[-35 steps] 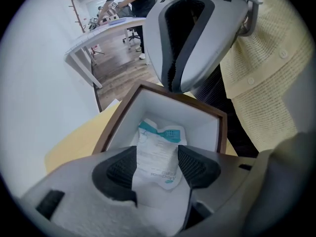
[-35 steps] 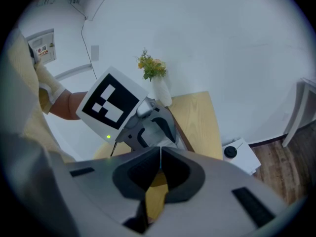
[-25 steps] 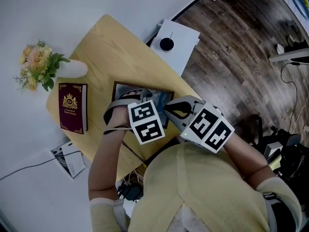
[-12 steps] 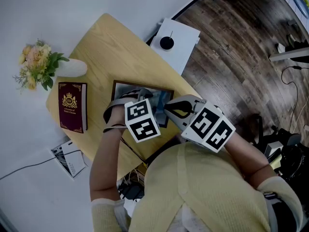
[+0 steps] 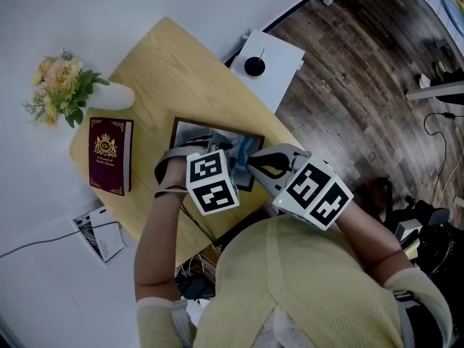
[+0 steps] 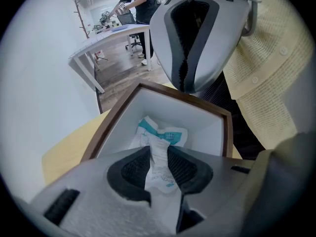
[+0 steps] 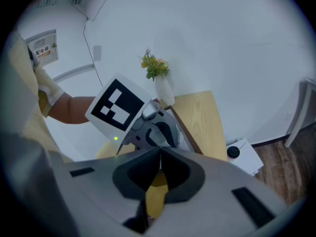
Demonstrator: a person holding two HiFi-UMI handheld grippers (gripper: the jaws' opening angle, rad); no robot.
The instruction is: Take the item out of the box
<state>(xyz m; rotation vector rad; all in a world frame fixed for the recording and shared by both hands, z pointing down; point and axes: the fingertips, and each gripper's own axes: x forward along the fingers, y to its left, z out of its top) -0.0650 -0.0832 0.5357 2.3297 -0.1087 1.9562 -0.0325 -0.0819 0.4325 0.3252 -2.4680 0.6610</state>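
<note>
A brown-rimmed box [image 5: 177, 125] with a white inside [image 6: 197, 117] lies open on the wooden table [image 5: 159, 64]. In it lies a crumpled white and teal packet [image 6: 160, 137]. My left gripper [image 6: 159, 154] points straight down into the box; its jaws have just been closing and the dark pads [image 6: 136, 167] now pinch the packet. In the head view the left gripper [image 5: 217, 147] is mostly under its marker cube. My right gripper [image 5: 254, 167] hovers at the box's near right edge, jaws shut, tips touching, nothing between them [image 7: 160, 157].
A maroon book [image 5: 110, 154] lies left of the box. A white vase of flowers [image 5: 61, 89] stands beyond it. A white stand with a black knob [image 5: 264, 60] sits off the table's far edge. Papers [image 5: 101, 238] lie on the floor.
The left gripper's marker cube has tilted and shifted slightly left over the box. The right gripper has stayed where it was.
</note>
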